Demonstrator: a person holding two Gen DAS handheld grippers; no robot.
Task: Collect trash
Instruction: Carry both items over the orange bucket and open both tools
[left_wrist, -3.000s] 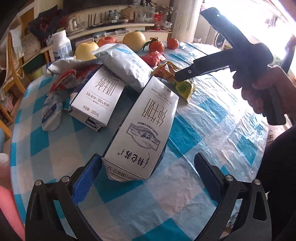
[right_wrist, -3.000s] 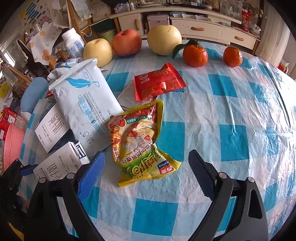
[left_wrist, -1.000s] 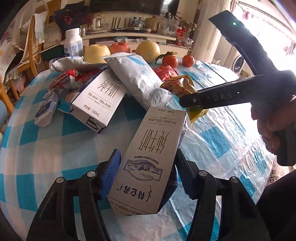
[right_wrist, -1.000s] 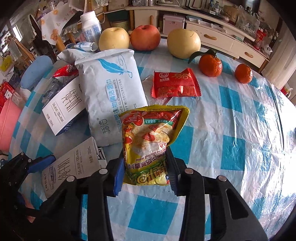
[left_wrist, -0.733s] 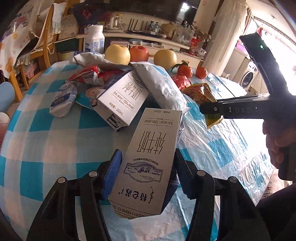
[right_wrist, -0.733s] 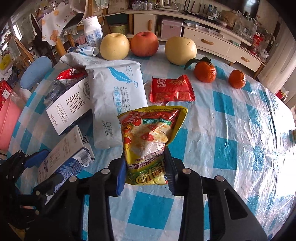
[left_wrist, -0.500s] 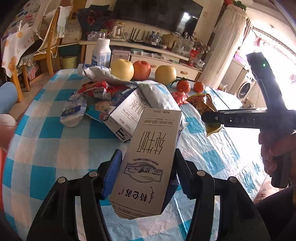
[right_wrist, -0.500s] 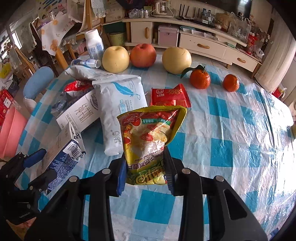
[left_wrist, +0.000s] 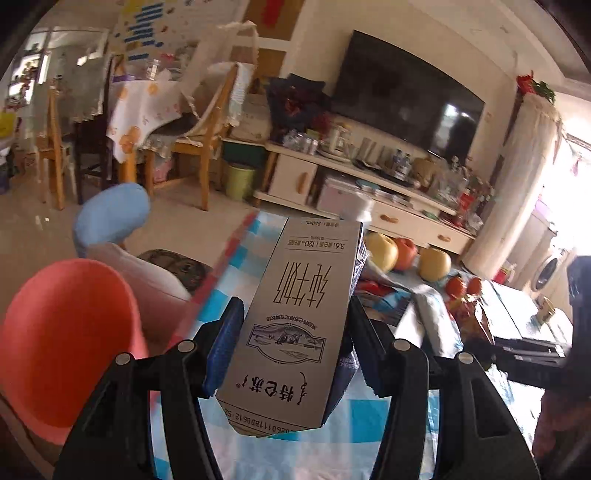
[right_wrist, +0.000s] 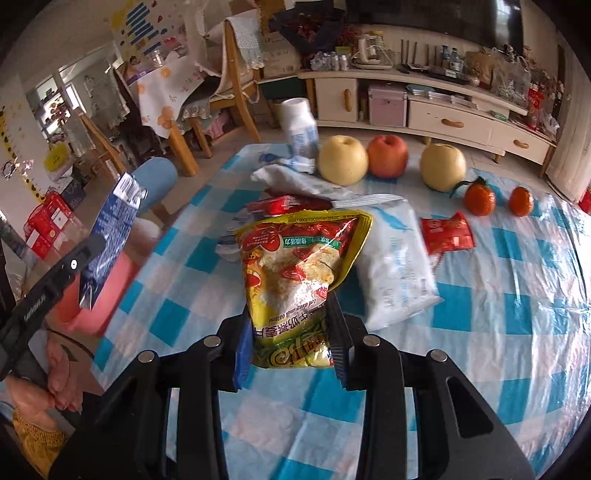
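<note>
A grey milk carton (left_wrist: 295, 325) with dark Chinese lettering is lifted clear of the bench (right_wrist: 517, 295), clamped on both sides between blue-padded fingers (left_wrist: 225, 343), its printed face up and its far end tilted away above the bench's edge. A yellow snack bag (right_wrist: 295, 273) with red and green print is pinched at its lower end between fingers (right_wrist: 243, 347), its crinkled upper part standing up over the bench. On the bench behind the bag lie a white pouch (right_wrist: 395, 266) with a blue feather mark, a small red packet (right_wrist: 447, 230) to the right of the pouch, a flat red wrapper (right_wrist: 288, 204) and a crumpled white wrapper (right_wrist: 295, 181) further back.
</note>
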